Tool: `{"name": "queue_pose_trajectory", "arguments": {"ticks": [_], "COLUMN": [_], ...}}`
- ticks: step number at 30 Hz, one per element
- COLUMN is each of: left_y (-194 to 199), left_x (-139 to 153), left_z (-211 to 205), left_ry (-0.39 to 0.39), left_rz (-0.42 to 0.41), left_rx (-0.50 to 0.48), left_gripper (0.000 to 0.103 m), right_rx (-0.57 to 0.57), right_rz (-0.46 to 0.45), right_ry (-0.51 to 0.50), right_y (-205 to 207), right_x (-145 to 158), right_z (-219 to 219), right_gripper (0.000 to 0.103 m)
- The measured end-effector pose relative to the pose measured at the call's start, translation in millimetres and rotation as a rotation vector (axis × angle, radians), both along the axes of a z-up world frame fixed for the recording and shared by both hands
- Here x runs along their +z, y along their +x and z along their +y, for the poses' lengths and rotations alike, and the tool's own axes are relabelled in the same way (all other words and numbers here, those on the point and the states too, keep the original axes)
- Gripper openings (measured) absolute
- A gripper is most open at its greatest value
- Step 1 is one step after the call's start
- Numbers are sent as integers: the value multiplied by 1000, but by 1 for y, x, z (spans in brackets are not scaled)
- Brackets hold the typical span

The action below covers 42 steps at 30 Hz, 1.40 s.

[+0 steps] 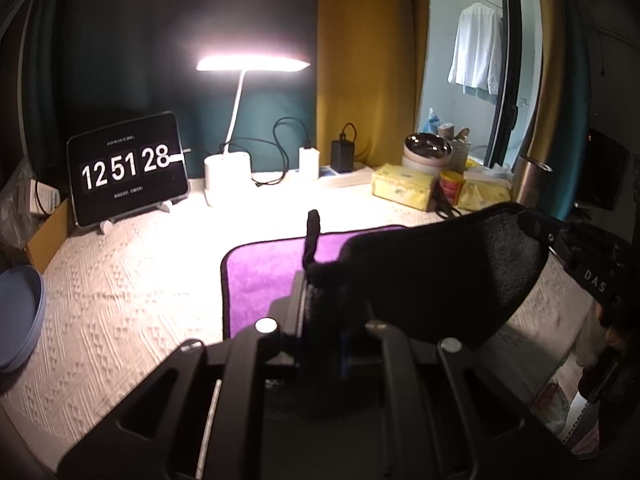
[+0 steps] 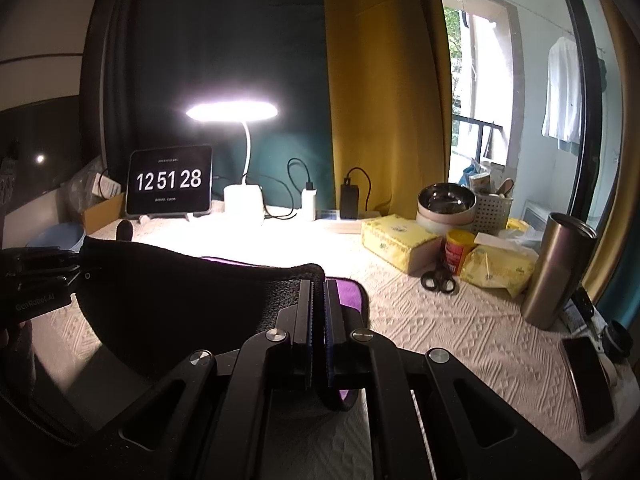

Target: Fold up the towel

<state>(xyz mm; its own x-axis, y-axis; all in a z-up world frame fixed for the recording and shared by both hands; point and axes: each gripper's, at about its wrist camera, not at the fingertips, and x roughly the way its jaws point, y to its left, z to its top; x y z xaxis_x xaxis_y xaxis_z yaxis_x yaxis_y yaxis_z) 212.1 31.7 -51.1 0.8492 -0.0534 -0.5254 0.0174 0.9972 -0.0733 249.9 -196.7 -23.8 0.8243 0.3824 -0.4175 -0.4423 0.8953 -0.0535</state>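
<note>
Each tool, left tool and right tool, is clenched on a near corner of the towel; its raised edge stretches between them, the flat purple remainder lying ahead on the counter.

**Colour and Pattern Record**

Towel: purple face, black underside and black edging. Table cloth: cream white, woven with raised diamond and zigzag relief. Both hand-held grippers: black; right hand-held gripper shows blue pad edges. Curtains: mustard yellow beside dark teal. Tissue packs: pale yellow, small print. Tumbler: brushed bronze-grey. Basin: light blue.
</note>
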Motion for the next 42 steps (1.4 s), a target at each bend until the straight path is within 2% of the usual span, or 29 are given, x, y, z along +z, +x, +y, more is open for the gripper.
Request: {"name": "queue_pose_trajectory", "arguments": {"ticks": [22, 42], "left_y": [62, 135], "left_x": [1, -29], "left_z": [12, 24], "left_ry": [35, 65], "left_rz": [-26, 48], "left_rx": [11, 38], "left_gripper": [13, 13], "right_rx": [22, 24], "right_rz": [-27, 56], "right_ry": [14, 9], "right_y": [61, 134], "right_x": [2, -29], "right_z": [13, 31], "right_gripper": [5, 5]}}
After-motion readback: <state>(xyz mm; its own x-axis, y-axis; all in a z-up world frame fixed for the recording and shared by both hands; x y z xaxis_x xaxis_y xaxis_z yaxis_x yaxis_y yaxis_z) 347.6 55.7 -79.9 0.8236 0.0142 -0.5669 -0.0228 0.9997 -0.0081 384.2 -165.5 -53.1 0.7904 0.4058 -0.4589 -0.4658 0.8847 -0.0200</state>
